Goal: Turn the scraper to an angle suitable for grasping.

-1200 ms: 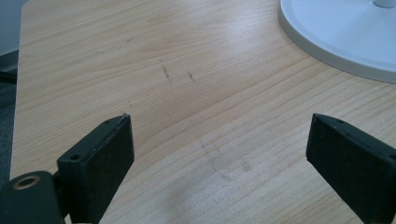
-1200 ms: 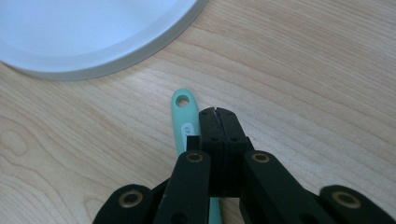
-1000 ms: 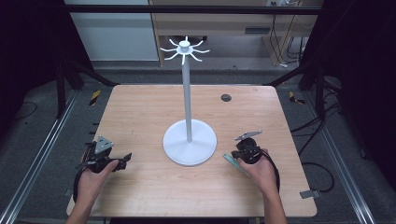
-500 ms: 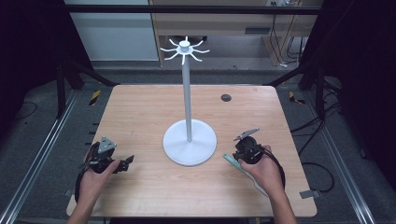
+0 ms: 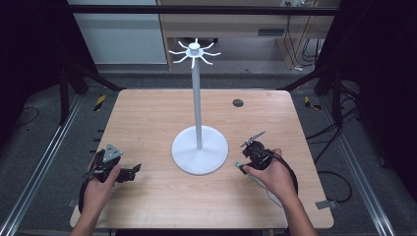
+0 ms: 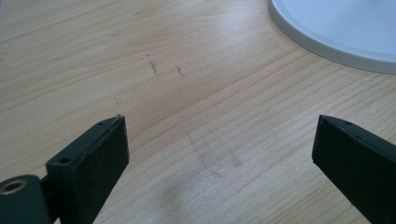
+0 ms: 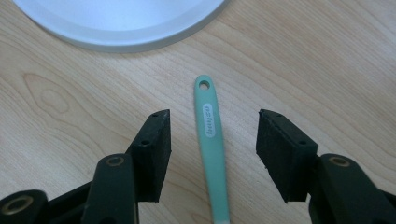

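**Right gripper lines up on the green handle, nothing lifted yet**

From the high view: a white stand [image 5: 199, 147] sits mid-tabletop [image 5: 147, 118], its round base flat on the wood and its pole rising to a crown of hooks, all of them bare. The left gripper [image 5: 129, 172] rests low at the near-left, well apart from the base. The right gripper [image 5: 242, 156] sits just beside the base on the right, and a slim utensil [image 5: 263, 186] runs under that hand toward the near edge.

Over to the left gripper view: jaws spread wide, nothing between them but bare wood, the base rim off at the upper right.

Now the right gripper view, and here's the action: the green handle [image 7: 211, 140] lies flat on the tabletop, squarely between the two jaws, its hanging hole pointing at the stand's base [image 7: 121, 23]. The jaws stand wide open, apart from the handle on both sides, so no grip yet.

My read: this is the very start. The approach looks done; closing on the handle, lifting it and hanging it on a hook are all left.
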`<state>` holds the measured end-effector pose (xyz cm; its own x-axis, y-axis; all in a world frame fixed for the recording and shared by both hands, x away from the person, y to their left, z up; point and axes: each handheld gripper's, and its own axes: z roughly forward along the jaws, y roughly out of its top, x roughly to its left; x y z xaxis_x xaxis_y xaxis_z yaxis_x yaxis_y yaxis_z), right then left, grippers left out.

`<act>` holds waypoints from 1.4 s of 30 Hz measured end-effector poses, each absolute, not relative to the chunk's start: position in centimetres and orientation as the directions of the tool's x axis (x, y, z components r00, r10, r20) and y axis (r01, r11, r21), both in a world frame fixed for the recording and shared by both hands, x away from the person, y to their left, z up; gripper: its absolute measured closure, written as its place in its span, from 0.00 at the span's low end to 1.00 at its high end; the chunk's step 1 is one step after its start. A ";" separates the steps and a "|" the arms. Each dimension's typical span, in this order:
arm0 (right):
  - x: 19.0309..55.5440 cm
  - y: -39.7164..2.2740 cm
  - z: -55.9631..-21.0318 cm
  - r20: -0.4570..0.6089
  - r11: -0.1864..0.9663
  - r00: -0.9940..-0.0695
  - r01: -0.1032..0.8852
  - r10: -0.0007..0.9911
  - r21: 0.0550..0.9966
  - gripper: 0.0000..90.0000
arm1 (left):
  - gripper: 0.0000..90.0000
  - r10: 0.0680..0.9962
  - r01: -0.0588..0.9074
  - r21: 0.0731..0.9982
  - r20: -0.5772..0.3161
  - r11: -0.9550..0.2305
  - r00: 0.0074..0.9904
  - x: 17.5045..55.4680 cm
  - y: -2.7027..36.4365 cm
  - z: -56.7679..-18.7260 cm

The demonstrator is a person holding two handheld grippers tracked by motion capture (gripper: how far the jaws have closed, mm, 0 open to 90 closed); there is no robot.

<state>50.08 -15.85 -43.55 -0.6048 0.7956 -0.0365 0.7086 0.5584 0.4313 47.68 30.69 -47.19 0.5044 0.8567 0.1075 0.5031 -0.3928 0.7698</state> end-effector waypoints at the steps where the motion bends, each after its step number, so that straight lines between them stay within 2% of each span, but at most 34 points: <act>1: 50.1 -15.9 -43.6 -0.039 0.565 -0.609 0.707 0.792 0.426 0.51 | 0.04 0.855 0.502 0.768 0.110 -0.397 0.507 47.6 30.7 -47.2; 13: 51.0 -15.7 -44.4 -0.019 0.571 -0.612 0.727 0.791 0.382 0.62 | 0.04 0.848 0.496 0.768 0.114 -0.406 0.518 47.6 30.4 -47.2; 25: 52.2 -15.4 -45.4 -0.014 0.589 -0.622 0.733 0.783 0.341 0.68 | 0.04 0.834 0.494 0.753 0.128 -0.434 0.537 47.5 30.0 -47.3; 36: 52.8 -14.8 -46.1 -0.017 0.596 -0.623 0.740 0.782 0.312 0.69 | 0.04 0.829 0.497 0.747 0.128 -0.441 0.544 47.6 29.9 -47.4; 42: 53.1 -14.5 -46.4 -0.017 0.595 -0.619 0.746 0.785 0.300 0.74 | 0.04 0.827 0.499 0.744 0.126 -0.445 0.548 47.7 29.9 -47.5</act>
<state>53.08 -14.47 -46.40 -0.6191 0.7851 -0.0173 0.7459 0.5947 0.3000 47.65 29.90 -47.47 0.5484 0.8266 0.1262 0.4988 -0.4445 0.7440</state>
